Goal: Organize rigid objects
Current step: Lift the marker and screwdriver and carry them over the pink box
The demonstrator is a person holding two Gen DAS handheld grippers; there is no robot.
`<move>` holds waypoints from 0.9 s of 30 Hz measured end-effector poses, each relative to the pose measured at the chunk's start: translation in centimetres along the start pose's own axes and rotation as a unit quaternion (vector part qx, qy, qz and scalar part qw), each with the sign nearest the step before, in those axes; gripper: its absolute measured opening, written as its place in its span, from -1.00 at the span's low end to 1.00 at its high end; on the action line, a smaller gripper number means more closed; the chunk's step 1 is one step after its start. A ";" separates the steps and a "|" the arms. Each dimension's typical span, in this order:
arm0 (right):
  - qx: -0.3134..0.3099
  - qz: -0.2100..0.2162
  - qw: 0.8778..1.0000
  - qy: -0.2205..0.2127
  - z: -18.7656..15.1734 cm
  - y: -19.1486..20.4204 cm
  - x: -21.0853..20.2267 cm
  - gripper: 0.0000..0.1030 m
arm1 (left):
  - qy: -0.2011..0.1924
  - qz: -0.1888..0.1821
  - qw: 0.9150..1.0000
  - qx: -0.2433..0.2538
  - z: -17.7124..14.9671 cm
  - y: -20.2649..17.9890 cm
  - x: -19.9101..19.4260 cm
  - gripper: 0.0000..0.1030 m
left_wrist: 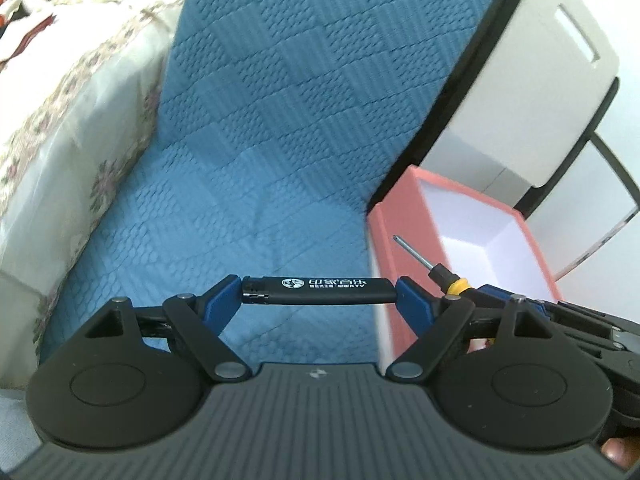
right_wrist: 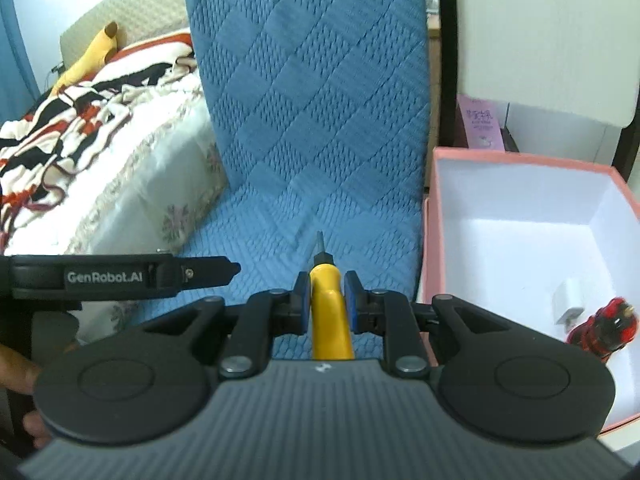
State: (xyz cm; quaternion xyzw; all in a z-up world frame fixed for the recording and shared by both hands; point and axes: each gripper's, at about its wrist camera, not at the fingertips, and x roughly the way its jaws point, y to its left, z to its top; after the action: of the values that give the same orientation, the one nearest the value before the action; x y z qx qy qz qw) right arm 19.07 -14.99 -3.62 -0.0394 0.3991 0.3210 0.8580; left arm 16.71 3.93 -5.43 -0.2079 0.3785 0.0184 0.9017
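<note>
My left gripper (left_wrist: 318, 289) is shut on a black lighter (left_wrist: 320, 290) with white print, held crosswise by its two ends above the blue quilted seat (left_wrist: 256, 216). My right gripper (right_wrist: 325, 300) is shut on a yellow-handled screwdriver (right_wrist: 328, 312) whose metal tip points forward; the screwdriver also shows in the left wrist view (left_wrist: 434, 262), in front of the pink box (left_wrist: 404, 216). The pink box (right_wrist: 524, 158) with a white inside stands to the right of the seat. It holds a white charger plug (right_wrist: 570, 300) and a red and black object (right_wrist: 604, 330).
The blue quilted chair back (right_wrist: 312, 80) rises ahead. A bed with a floral sheet (right_wrist: 132, 184), a striped blanket (right_wrist: 80, 120) and a yellow plush toy (right_wrist: 94, 54) lies to the left. A white cabinet (left_wrist: 532, 76) stands behind the box. The left gripper shows at the left of the right wrist view (right_wrist: 160, 274).
</note>
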 end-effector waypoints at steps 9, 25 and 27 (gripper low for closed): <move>0.005 -0.009 1.000 -0.024 3.1 -2.4 -4.0 -0.59 | -0.023 -0.018 0.999 0.020 2.5 -5.8 -2.0 0.68; 0.007 -0.039 0.998 -0.042 4.5 -9.0 -8.2 -0.59 | -0.026 -0.044 0.997 0.049 3.7 -16.2 -1.1 0.68; 0.008 -0.043 0.998 -0.036 4.0 -10.0 -8.0 -0.59 | -0.020 -0.047 0.997 0.049 3.2 -17.1 0.0 0.68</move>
State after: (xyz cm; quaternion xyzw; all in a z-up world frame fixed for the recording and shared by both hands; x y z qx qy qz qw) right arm 23.70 -25.75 2.89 -0.0382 0.3689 0.2815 0.8850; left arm 22.13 -10.40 2.80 -0.1805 0.3509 -0.0388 0.9180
